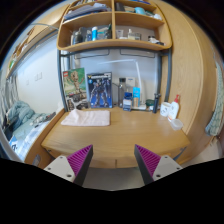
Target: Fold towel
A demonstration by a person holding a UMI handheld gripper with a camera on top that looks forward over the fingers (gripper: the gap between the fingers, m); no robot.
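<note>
A light pinkish towel (pixel 87 118) lies flat on the left part of the wooden desk (pixel 125 135), well beyond my fingers. My gripper (pixel 112 162) hovers in front of the desk's front edge, open, with nothing between its purple pads (pixel 80 160). The towel sits ahead and to the left of the left finger.
At the back of the desk stand boxes and a picture (pixel 99 89), bottles (pixel 137 97) and a white container (pixel 171 109). Wooden shelves (pixel 110 25) hang above. A bed with bedding (pixel 22 125) lies to the left of the desk.
</note>
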